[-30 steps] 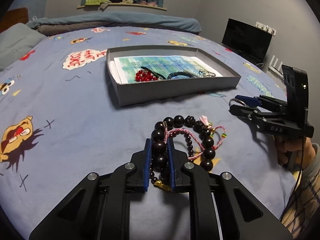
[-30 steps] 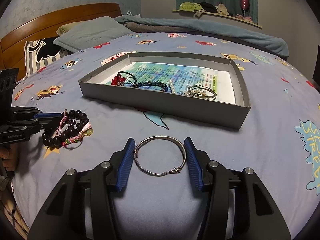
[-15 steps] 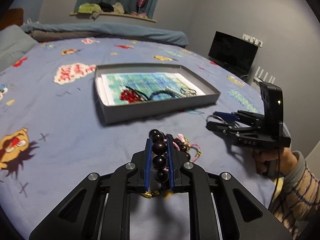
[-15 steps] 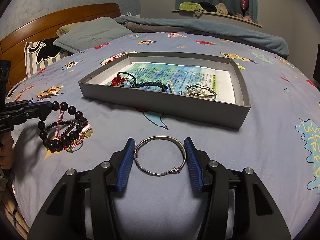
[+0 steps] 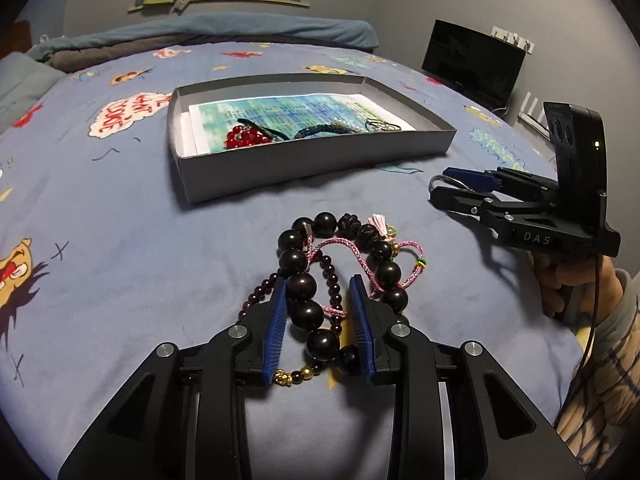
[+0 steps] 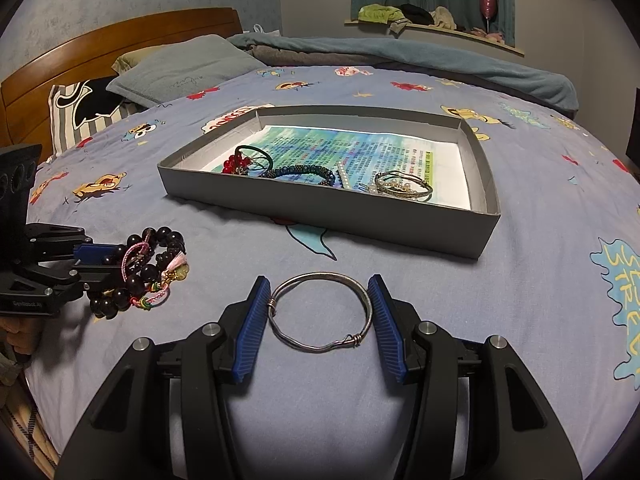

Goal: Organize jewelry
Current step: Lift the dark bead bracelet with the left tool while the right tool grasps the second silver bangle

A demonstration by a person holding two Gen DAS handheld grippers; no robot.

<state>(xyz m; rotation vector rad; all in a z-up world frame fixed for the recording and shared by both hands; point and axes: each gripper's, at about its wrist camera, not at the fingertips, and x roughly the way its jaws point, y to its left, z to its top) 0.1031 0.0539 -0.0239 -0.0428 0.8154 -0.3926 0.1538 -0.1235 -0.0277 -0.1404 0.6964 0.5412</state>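
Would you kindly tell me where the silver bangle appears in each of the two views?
Left wrist view: silver bangle, far right, only an arc showing at the right gripper's tip.
Right wrist view: bottom centre, between the blue fingers.
Shared landmark: grey box.

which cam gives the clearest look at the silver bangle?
Right wrist view: the silver bangle lies whole on the bedspread, centred between the right claw's blue pads. Left wrist view shows only a sliver of it at that claw's tip.
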